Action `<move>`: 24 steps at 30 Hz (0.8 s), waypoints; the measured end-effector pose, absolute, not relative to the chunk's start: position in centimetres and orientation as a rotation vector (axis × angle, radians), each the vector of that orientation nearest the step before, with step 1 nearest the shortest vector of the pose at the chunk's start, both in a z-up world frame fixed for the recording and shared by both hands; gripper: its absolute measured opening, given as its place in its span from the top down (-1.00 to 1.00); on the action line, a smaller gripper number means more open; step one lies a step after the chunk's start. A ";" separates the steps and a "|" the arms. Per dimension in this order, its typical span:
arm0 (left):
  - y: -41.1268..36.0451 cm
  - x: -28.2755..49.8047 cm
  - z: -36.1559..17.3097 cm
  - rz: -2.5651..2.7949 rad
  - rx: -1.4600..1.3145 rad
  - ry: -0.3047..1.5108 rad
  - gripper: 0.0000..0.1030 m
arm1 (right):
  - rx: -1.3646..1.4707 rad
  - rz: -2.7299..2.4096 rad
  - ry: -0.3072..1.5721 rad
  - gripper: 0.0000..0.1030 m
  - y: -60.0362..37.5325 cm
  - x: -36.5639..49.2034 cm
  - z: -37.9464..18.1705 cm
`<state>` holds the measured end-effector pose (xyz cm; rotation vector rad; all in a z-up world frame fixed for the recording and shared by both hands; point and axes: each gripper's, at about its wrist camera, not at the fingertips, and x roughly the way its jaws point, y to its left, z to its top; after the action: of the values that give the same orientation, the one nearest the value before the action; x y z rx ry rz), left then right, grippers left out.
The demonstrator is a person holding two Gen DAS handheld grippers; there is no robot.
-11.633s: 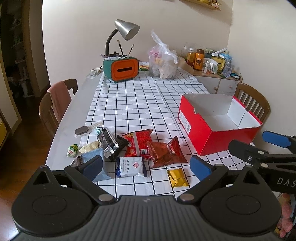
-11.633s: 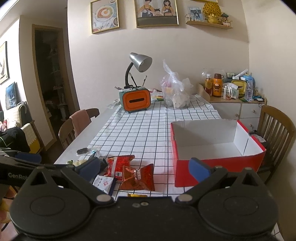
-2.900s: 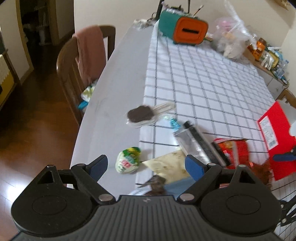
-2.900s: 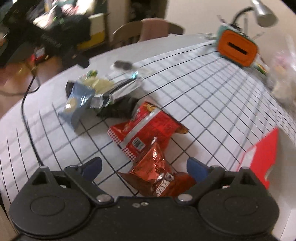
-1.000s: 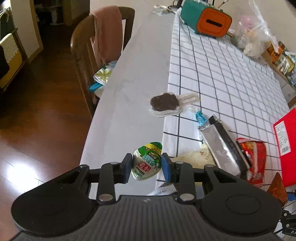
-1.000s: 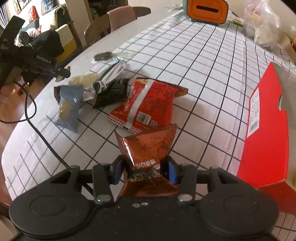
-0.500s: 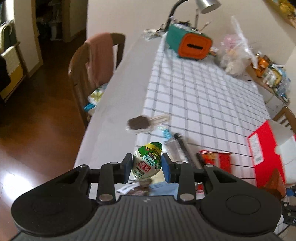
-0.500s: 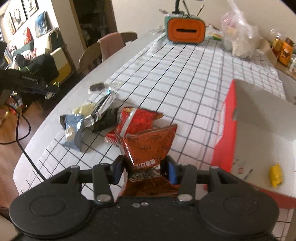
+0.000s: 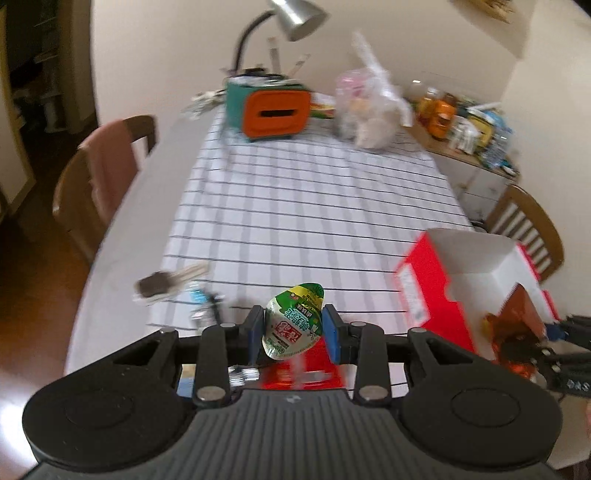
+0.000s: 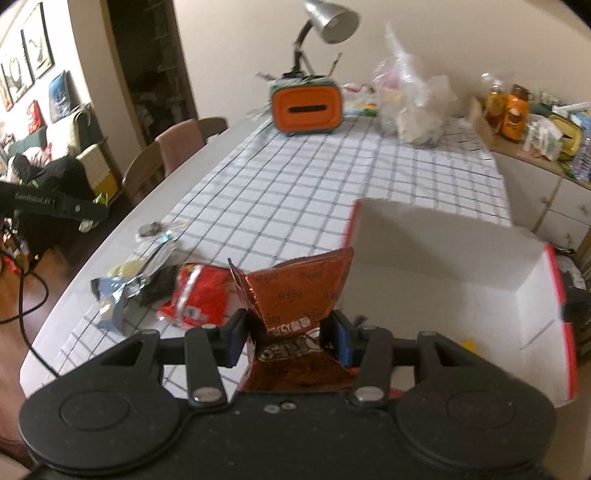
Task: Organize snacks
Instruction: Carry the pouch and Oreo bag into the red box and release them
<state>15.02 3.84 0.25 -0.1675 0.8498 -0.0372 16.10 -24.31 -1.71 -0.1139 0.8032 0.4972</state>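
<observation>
L gripper (image 9: 293,328) pinches green-white jelly cup (image 9: 293,320); R gripper (image 10: 291,334) clamps crinkled brown Oreo pack (image 10: 295,295).

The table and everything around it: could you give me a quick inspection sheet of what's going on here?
Surface: table with a checked cloth.
Job's things: red box, open, a small yellow pack inside; red bag, blue pack and other wrappers loose on the cloth.
Clutter: orange tissue box, lamp, plastic bag.
Grippers: left gripper shut on a green jelly cup; right gripper shut on an Oreo bag, near the box.
Cables: a black cable hangs past the table's left edge.
Surroundings: chairs, sideboard with bottles, framed pictures, sofa.
</observation>
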 end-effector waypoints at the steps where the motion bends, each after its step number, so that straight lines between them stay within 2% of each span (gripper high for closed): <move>1: 2.8 15.2 0.4 -0.051 -0.162 0.849 0.36 | -0.108 0.488 0.799 0.09 -25.1 16.2 -1.5; 14: -12.7 17.5 0.2 -0.200 -0.035 0.870 0.36 | -0.082 0.408 0.788 0.09 -34.6 18.2 -1.3; 24: -20.9 20.4 -2.0 -0.232 0.029 0.922 0.36 | -0.089 0.359 0.798 0.09 -39.6 20.9 -2.4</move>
<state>20.35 -20.93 -2.00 0.0290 0.9223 -0.2324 20.86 -39.59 -2.43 -0.0893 0.7980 0.3591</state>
